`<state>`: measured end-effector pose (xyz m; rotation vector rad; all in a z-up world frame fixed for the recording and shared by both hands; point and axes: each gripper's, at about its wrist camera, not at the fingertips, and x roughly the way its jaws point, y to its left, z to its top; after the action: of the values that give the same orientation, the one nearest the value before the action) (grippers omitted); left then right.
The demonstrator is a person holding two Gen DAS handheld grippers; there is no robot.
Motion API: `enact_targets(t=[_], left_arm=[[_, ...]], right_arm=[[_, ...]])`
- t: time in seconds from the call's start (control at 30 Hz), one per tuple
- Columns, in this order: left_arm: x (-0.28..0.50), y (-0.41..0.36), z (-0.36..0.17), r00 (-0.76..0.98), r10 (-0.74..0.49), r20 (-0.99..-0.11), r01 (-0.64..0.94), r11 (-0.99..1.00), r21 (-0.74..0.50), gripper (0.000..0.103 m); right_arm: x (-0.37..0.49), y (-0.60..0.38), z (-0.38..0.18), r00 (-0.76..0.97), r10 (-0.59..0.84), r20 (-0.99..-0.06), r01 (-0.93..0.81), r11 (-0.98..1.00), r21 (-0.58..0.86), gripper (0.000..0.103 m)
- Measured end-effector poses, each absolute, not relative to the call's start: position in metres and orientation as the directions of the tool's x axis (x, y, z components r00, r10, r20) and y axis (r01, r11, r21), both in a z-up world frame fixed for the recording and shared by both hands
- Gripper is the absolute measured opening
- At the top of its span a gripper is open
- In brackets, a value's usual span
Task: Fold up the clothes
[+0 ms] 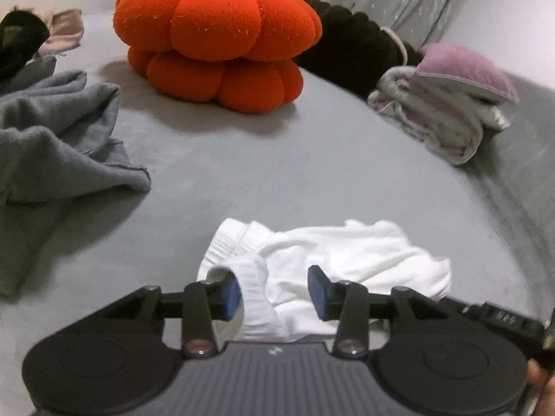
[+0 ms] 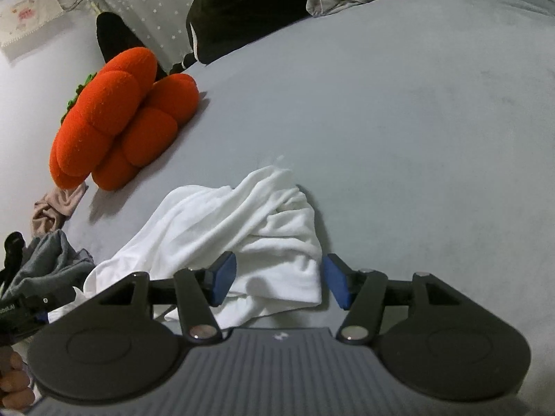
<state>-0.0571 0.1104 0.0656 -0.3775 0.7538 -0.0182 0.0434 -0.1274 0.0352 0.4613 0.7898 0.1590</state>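
Your white garment (image 1: 347,260) lies crumpled on the grey bed (image 1: 277,166), low in the centre of the left wrist view and just left of centre in the lower half of the right wrist view (image 2: 222,228). In the left view its ribbed edge curls up between the blue pads of your left gripper (image 1: 274,293); the jaws stand apart, and the cloth lies against the left pad without being pinched from both sides. In the right view your right gripper (image 2: 279,282) is spread as well, with a bunched corner of the same garment sitting between its pads; the right pad stays clear of the cloth, so nothing is clamped. Further out, an orange pumpkin-shaped cushion (image 1: 215,38) sits in the upper middle of the left view and at the left of the right view (image 2: 118,118). A rumpled grey garment (image 1: 59,142) lies along the left edge of the left view, with a pinkish cloth (image 1: 62,33) and something dark in the upper left corner. A dark brown plush item (image 1: 350,38) rests behind the cushion, and a folded pile of pale and lilac clothes (image 1: 447,104) sits at the right. Your fingers (image 2: 14,381) show at the lower left edge of the right view.
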Motion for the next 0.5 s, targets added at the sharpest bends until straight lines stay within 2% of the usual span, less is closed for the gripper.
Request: enact_targets(t=[0.27,0.47,0.5], left_arm=[[-0.060,0.079,0.058,0.702,-0.073,-0.708,-0.079,0.981,-0.179,0.042],[-0.057,0.073,0.051,0.693,-0.051,-0.719,-0.078,0.986,-0.145,0.039],[-0.057,0.072,0.050,0.693,-0.045,-0.719,-0.078,0.987,-0.137,0.037]], right_arm=[[0.046,-0.119,0.041,0.687,0.310,-0.657,0.001,0.904,0.428,0.061],[0.058,-0.148,0.038,0.703,0.447,-0.554,0.059,0.739,0.671,0.061],[0.062,-0.146,0.035,0.694,0.447,-0.564,0.069,0.739,0.671,0.061]])
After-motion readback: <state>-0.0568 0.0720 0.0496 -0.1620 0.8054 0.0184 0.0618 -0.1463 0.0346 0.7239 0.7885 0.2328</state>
